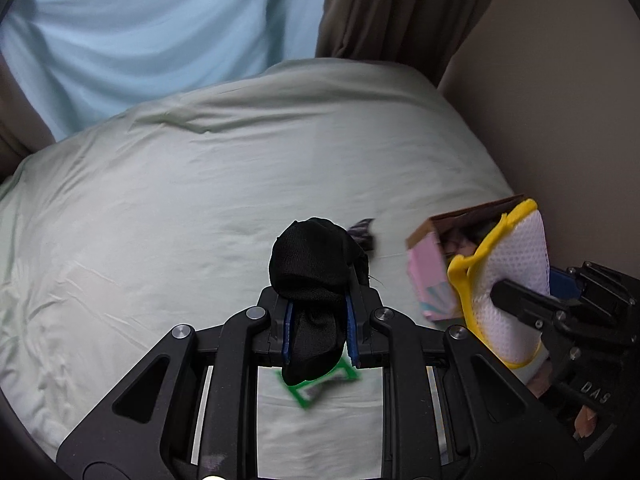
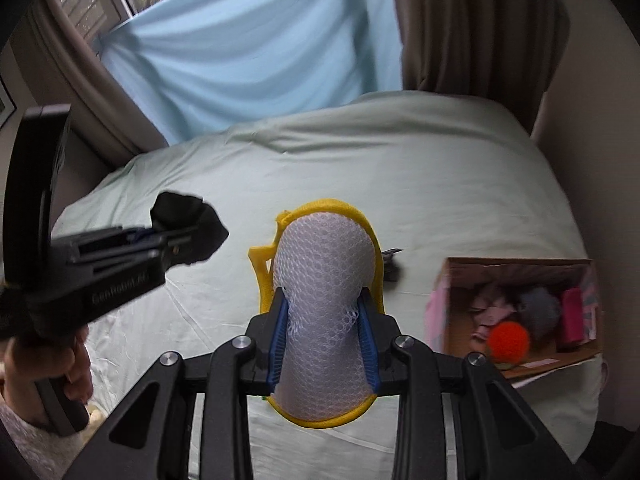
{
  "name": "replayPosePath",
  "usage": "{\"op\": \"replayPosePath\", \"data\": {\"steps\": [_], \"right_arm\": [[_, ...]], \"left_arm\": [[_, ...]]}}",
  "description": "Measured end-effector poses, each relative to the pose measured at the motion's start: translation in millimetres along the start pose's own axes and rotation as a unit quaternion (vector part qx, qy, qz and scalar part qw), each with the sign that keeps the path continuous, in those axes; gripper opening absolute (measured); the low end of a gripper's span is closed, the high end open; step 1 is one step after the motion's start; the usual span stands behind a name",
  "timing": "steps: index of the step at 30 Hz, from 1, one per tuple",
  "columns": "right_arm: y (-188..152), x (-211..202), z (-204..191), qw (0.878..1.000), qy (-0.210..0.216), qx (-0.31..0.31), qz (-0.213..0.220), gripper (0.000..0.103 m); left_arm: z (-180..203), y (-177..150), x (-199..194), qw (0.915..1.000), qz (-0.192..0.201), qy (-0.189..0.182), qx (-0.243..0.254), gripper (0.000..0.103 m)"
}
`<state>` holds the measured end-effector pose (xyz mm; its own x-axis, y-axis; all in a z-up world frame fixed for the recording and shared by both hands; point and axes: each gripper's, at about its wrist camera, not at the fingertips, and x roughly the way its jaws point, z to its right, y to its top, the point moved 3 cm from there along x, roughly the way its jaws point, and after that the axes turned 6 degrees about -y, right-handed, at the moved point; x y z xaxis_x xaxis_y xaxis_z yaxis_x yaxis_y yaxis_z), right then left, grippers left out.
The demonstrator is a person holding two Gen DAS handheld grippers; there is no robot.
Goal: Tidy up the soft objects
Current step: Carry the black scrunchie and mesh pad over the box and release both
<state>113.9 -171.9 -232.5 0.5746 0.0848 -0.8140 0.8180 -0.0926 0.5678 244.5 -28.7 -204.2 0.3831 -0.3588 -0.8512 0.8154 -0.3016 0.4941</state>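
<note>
Black knit sock (image 1: 310, 280), bunched soft, is clamped between the blue pads of the left gripper (image 1: 318, 322), toe end bulging above the jaws, cuff dangling below; pale green bedsheet (image 1: 200, 200) lies beneath; ahead-right of the gripper sits an open cardboard box with pink sides (image 1: 428, 272), a small dark fabric scrap (image 1: 362, 230) just ahead on the sheet; a green-bordered card (image 1: 316, 388) lies below the jaws, blurred.

Right wrist view: right gripper (image 2: 324, 344) is clenched on a white mesh pouch with yellow trim (image 2: 324, 280), pinched at its waist; likely light, squashy, slightly slippery netting, so a mid-body pinch looks safest; box (image 2: 516, 364) sits right of the gripper, holding an orange woolly ball (image 2: 510, 340) and other soft items; left gripper (image 2: 176, 240) with the sock (image 2: 188, 216) hangs to the left.
</note>
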Motion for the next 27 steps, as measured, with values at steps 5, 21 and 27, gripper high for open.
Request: {"op": "replayPosePath", "data": {"steps": [5,21,27], "right_arm": [[4,-27,52,1.0,0.002,-0.006,0.006,0.03],[14,0,258,0.999,-0.021,0.031,-0.037,0.03],[12,40,311,0.995,-0.024,0.058,-0.077,0.03]], "left_arm": [[62,3,5,0.9997,0.01,-0.004,-0.021,0.017],[238,13,144,0.998,-0.055,-0.028,-0.016,0.017],[268,12,206,0.9947,-0.095,-0.034,-0.017,0.017]]}}
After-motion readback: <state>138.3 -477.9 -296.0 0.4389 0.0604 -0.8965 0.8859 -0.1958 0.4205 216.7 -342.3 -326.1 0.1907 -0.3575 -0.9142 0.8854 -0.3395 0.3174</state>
